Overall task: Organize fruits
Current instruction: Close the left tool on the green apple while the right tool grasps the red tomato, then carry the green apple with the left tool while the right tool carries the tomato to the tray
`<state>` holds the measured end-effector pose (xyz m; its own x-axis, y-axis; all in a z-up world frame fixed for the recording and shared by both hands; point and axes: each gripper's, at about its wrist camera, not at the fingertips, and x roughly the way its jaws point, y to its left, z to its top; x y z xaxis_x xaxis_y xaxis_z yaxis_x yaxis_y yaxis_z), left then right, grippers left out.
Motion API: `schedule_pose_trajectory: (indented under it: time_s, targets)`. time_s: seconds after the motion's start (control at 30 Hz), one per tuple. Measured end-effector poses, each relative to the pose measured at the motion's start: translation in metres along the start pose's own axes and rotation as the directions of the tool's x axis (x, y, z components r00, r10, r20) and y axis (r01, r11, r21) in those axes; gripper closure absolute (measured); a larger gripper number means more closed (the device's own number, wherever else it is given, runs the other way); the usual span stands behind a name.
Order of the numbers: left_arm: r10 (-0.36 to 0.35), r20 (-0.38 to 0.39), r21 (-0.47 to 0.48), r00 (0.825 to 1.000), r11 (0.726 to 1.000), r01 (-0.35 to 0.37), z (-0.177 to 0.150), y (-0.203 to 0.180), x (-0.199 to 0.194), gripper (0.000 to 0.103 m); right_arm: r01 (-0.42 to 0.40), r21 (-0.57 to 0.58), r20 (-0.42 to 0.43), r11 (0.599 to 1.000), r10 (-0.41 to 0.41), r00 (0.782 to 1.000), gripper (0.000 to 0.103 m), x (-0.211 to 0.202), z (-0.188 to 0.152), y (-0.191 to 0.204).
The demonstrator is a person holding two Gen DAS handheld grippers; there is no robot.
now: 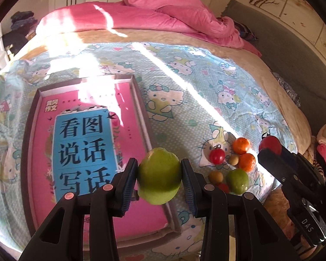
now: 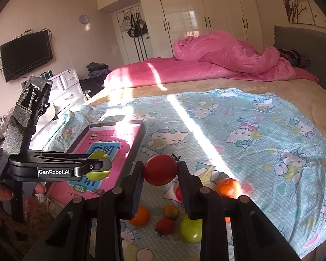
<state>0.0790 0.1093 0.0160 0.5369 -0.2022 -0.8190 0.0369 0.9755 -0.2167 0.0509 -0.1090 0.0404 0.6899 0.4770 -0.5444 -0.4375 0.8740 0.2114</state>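
1. Left gripper point(image 1: 159, 175) clamps a green fruit point(image 1: 159, 176), held above the tray's point(image 1: 141, 100) near edge.
2. Right gripper point(image 2: 160, 170) pinches a red tomato point(image 2: 160, 169); loose fruit pile point(image 2: 169, 219) lies just below it on the blanket point(image 2: 250, 130).

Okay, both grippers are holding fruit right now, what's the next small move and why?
Probably carry the left gripper with its green fruit leftward over the tray and lower it: the fruit is clamped and lifted, the tray lies just left, holding no fruit yet.
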Motion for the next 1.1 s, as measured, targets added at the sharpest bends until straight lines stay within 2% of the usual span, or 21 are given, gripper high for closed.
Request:
schedule_pose_trajectory:
  time_s: [0.23,0.6,0.77,0.93,1.1]
  targets:
    - [0.059,0.013,-0.060,0.998,0.996,-0.058,-0.014,0.038,-0.014,0.061,-0.074,-0.053,-0.032,0.996,0.073,0.997,0.071,0.020,0.003,0.044]
    - [0.138,0.000,-0.156,0.990,0.978,-0.137,-0.032,0.089,-0.025,0.061,-0.147,-0.108,-0.113,0.983,0.135,0.984,0.071,0.046,-0.010,0.085]
    - [0.144,-0.040,-0.211,0.989,0.966,-0.149,-0.044,0.108,-0.016,0.061,-0.182,-0.141,-0.185,0.973,0.155,0.970,0.071,0.062,-0.025,0.098]
    - [0.188,-0.070,-0.207,0.980,0.958,-0.199,-0.052,0.116,-0.011,0.061,-0.213,-0.172,-0.260,0.962,0.165,0.951,0.071,0.076,-0.038,0.110]
    - [0.186,-0.101,-0.234,0.977,0.950,-0.205,-0.059,0.128,-0.007,0.061,-0.246,-0.181,-0.322,0.952,0.179,0.930,0.071,0.086,-0.051,0.120]
